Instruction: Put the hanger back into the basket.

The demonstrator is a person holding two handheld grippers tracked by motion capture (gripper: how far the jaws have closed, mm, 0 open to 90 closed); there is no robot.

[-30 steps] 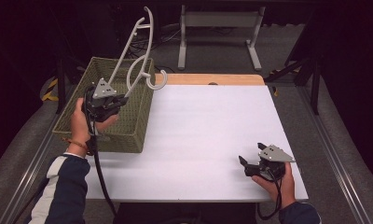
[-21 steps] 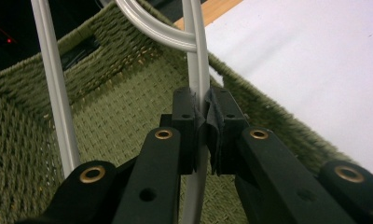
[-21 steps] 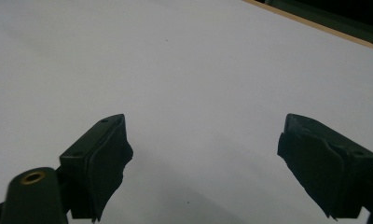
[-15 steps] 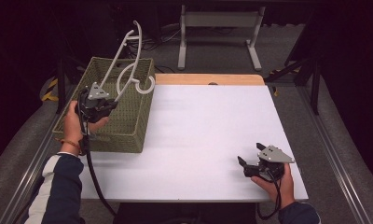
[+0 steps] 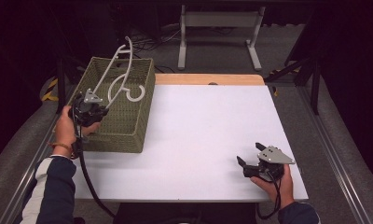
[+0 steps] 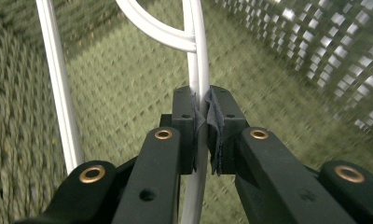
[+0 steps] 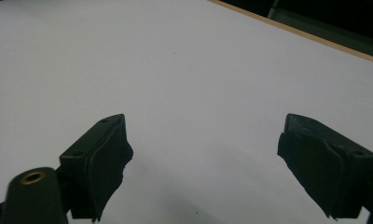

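Hanger (image 5: 118,74) | left gripper (image 6: 201,122) clamped on its bar, over basket (image 5: 128,135) | right gripper (image 7: 205,163) wide open, empty | advice: lower slowly, keep hook clear of rim

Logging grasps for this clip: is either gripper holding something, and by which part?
The left gripper is shut on the white hanger, clamping one thin bar of its frame, over the green basket. The right gripper is open and empty.

One hanger (image 5: 117,77), one basket (image 5: 128,126), two claws.
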